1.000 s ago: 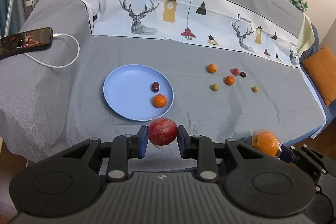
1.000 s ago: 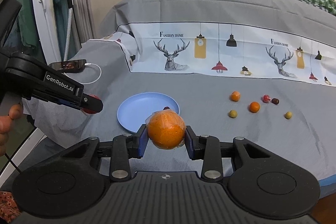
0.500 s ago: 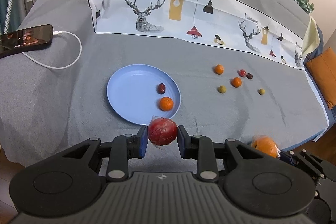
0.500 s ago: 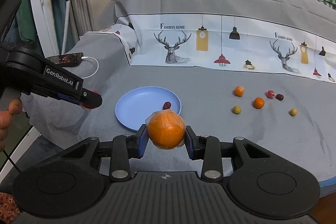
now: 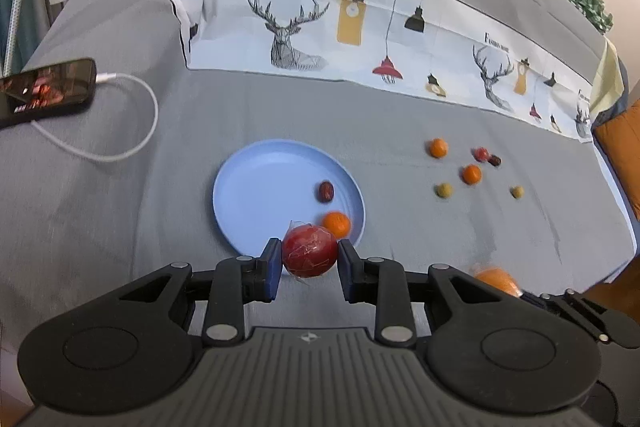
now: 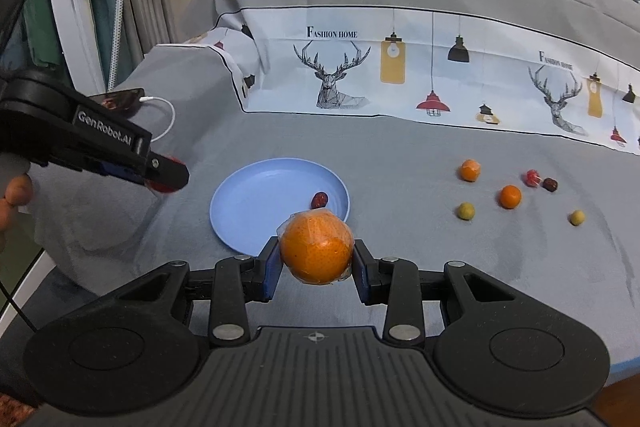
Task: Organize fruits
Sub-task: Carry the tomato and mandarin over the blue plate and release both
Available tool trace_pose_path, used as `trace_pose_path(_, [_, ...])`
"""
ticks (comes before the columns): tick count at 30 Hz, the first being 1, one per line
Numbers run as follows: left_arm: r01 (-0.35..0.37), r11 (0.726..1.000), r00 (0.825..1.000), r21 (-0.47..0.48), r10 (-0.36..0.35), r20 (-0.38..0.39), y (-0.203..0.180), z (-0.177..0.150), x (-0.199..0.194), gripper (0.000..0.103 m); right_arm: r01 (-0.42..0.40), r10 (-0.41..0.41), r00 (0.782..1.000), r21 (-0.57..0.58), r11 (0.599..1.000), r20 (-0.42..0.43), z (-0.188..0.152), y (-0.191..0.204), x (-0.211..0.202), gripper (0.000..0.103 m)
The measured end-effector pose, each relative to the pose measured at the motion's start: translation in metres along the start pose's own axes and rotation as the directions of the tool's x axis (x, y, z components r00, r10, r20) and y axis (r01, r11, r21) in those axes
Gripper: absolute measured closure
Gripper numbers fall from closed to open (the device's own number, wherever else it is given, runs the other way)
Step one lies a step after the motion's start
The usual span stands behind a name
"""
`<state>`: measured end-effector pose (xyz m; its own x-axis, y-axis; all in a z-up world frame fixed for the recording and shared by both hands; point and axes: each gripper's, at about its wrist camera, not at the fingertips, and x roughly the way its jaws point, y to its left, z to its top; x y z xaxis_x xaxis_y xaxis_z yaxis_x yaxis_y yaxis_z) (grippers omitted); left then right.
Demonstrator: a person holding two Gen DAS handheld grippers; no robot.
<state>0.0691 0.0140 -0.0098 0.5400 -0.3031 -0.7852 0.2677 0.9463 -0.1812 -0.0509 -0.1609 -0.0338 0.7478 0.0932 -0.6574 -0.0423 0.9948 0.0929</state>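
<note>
Nearest, clamped between the blue pads of the left gripper (image 5: 308,259): a red fruit (image 5: 309,255) in clear wrap, held above the near rim of the blue plate (image 5: 260,187). Likewise gripped tight in the right gripper (image 6: 316,263): a wrapped orange (image 6: 316,247), also just over the plate's near edge, toward its right side. Seen from the right wrist, at far left: the left gripper's black body, with a bit of red showing at its tip and a person's fingers (image 6: 14,195) at the frame edge. On the plate, toward its right side: a small orange fruit (image 5: 337,223) and, behind it, a dark red date (image 5: 326,191). Beyond, to the right on the grey sheet (image 5: 120,227), well apart from the plate: a loose scatter of two small orange fruits, two yellowish-green ones, a red one and a dark one touching or nearly so. Far left: a phone (image 5: 44,91) with a white cable (image 5: 136,131) plugged in. Farthest back: a white printed band (image 5: 360,27) with deer heads and lamps.
</note>
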Motion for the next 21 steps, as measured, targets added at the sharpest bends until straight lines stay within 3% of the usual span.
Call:
trace_pose_path(10, [-0.042,0.998,0.998,0.043,0.044,-0.044,0.007,0.03,0.071,0.07,0.017,-0.018,0.999,-0.027,1.0,-0.047,0.022,0.002,0.079,0.065])
trace_pose_path(21, [-0.113,0.989,0.982,0.1,0.126,-0.137,0.027,0.05,0.158,0.07,-0.019,0.007,0.994,-0.103,0.995,-0.113,0.034,0.019,0.167,0.065])
